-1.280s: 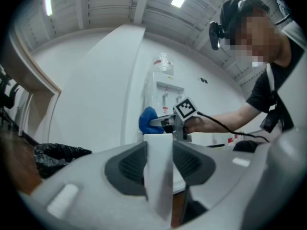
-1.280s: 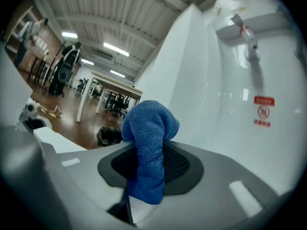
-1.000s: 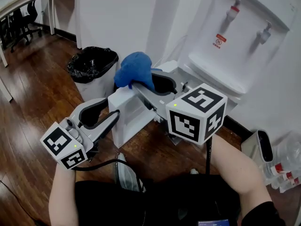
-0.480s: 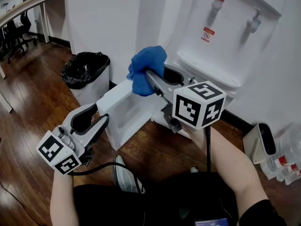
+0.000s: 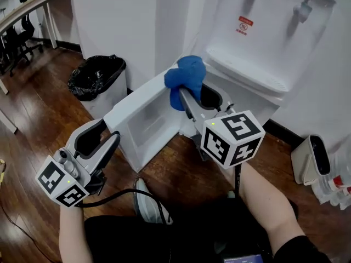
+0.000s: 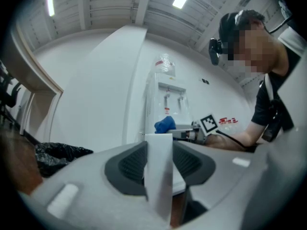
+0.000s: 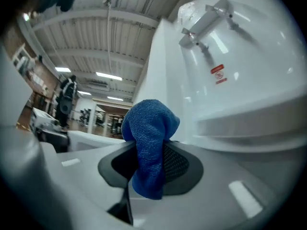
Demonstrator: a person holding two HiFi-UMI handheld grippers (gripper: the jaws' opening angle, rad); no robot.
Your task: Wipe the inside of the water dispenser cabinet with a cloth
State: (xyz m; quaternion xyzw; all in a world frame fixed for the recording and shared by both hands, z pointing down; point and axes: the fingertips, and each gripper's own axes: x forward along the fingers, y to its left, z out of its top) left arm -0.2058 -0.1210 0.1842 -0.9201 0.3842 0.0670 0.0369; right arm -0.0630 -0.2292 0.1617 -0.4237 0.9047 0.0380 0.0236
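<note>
Lining the bin point(image 5: 113, 101), black bag point(image 5: 96, 70); cloth point(image 5: 187, 76) by cabinet door point(image 5: 143, 114).

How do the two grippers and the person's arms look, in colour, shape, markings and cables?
The left gripper and right gripper are light grey with black ribbed pads. Each carries a white cube of black square markers and trails a black cable. The forearms are bare; the clothing is black.

No wording can be read anywhere. The water dispenser point(image 5: 274, 43) carries a red sticker point(image 5: 243, 24) with a round sign, its print too small to make out. The cubes on the left hand-held gripper point(image 5: 109, 132) and right hand-held gripper point(image 5: 189, 100) bear only black-and-white square markers.
</note>
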